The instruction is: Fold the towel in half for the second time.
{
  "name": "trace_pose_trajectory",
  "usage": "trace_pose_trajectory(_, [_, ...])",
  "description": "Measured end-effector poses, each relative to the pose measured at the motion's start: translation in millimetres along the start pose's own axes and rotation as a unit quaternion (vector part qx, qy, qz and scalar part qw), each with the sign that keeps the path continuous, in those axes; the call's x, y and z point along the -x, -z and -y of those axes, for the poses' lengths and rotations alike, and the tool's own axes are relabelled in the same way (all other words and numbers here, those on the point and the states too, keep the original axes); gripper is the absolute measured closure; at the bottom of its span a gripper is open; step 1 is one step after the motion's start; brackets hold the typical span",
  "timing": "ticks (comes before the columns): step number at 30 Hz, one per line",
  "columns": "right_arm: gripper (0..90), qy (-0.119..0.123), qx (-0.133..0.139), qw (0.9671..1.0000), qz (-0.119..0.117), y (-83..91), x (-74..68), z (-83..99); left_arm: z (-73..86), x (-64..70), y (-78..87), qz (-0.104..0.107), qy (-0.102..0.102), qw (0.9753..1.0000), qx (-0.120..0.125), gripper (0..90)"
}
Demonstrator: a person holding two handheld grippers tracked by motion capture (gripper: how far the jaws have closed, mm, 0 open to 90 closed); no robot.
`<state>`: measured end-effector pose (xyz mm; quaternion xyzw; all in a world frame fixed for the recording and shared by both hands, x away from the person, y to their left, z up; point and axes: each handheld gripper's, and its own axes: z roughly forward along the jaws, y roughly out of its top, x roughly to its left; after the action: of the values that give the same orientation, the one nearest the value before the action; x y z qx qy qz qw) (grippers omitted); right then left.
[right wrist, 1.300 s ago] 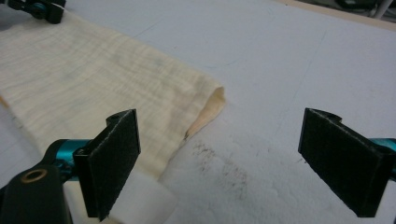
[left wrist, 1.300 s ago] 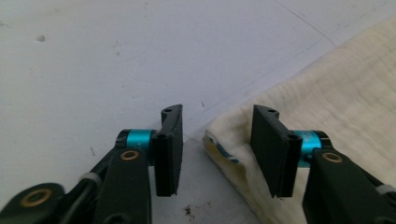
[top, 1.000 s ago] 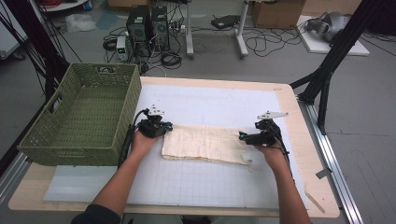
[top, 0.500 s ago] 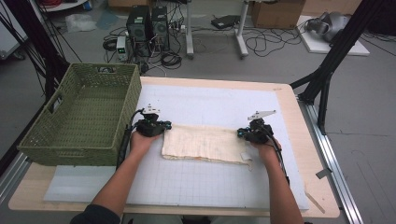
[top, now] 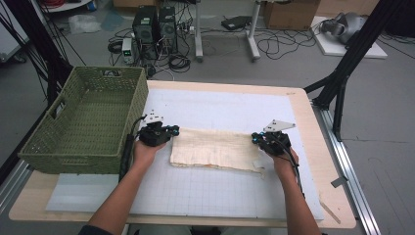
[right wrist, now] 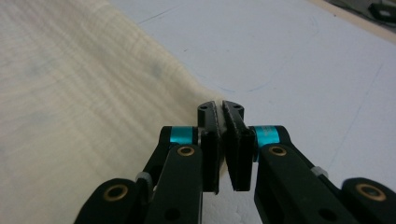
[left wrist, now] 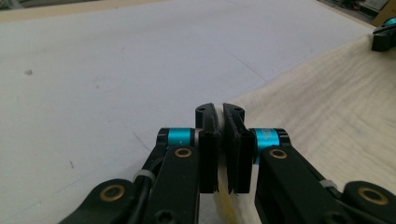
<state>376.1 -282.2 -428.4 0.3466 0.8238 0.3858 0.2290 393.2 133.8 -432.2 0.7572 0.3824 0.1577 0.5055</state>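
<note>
Left gripper and right gripper each pinch one end of the cloth with closed jaws

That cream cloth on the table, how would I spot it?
Find the white mat covering the wooden table, right of the green woven basket. The cream cloth lies flat at its middle, a folded rectangle between both grippers, the only soft thing there.

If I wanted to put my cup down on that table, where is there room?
The white mat is bare in front of the cloth, between the two forearms, and behind the cloth up to the table's far edge. The left side is crowded: the green basket sits there, close to the left gripper.
</note>
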Motion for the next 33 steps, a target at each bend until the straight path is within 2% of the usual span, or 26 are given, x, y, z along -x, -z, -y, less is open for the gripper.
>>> trace_pose_trajectory(2, [85.6, 0.004, 0.011, 0.9999, -0.001, 4.5, -2.3, -1.0, -3.0, 3.2, 4.0, 0.002, -0.004, 0.9999, 0.009, 84.3])
trace_pose_trajectory(5, [85.6, 0.012, 0.021, 0.9997, 0.003, 9.8, -4.9, -2.5, -3.5, 6.7, 8.6, 0.007, -0.01, 0.9999, 0.008, 84.3])
trace_pose_trajectory(6, [85.6, 0.012, 0.022, 0.9997, 0.001, 11.4, -6.1, -2.4, -2.1, 8.7, 11.2, 0.006, -0.014, 0.9997, 0.017, 84.3])
trace_pose_trajectory(7, [85.6, 0.016, 0.025, 0.9996, 0.0, 13.0, -7.8, -1.8, 0.2, 10.8, 14.2, 0.006, -0.015, 0.9996, 0.023, 84.4])
trace_pose_trajectory(11, [85.6, 0.032, 0.033, 0.9989, -0.009, 20.2, -18.7, 4.4, 13.2, 16.1, 21.8, 0.015, -0.014, 0.9996, 0.019, 84.2])
trace_pose_trajectory(13, [85.5, 0.029, 0.043, 0.9984, -0.021, 25.4, -23.2, 8.9, 18.7, 19.3, 25.8, 0.017, -0.008, 0.9997, 0.018, 83.8])
trace_pose_trajectory(14, [85.5, 0.026, 0.048, 0.9982, -0.022, 28.2, -25.1, 11.1, 20.4, 21.6, 28.3, 0.017, -0.013, 0.9996, 0.018, 83.7])
trace_pose_trajectory(15, [85.5, 0.025, 0.051, 0.998, -0.025, 30.8, -27.4, 13.5, 22.9, 25.1, 31.7, 0.015, -0.02, 0.9993, 0.029, 83.7])
trace_pose_trajectory(17, [85.5, 0.031, 0.048, 0.998, -0.026, 34.9, -31.4, 18.0, 23.7, 28.4, 35.7, 0.015, -0.03, 0.9992, 0.024, 83.7])
trace_pose_trajectory(23, [85.5, 0.037, 0.047, 0.9978, -0.029, 44.9, -38.3, 28.6, 24.3, 31.4, 41.8, 0.017, -0.032, 0.9991, 0.021, 83.1])
trace_pose_trajectory(28, [85.4, 0.031, 0.049, 0.9978, -0.032, 47.6, -39.7, 34.8, 31.5, 34.0, 44.7, 0.017, -0.028, 0.9994, 0.014, 84.1])
trace_pose_trajectory(32, [85.4, 0.045, 0.049, 0.9972, -0.033, 50.1, -43.1, 33.8, 36.8, 36.0, 48.6, 0.022, -0.021, 0.9995, 0.005, 84.0])
trace_pose_trajectory(33, [85.4, 0.049, 0.049, 0.997, -0.035, 51.1, -44.1, 33.8, 37.1, 35.8, 50.9, 0.027, -0.014, 0.9995, -0.003, 83.4])
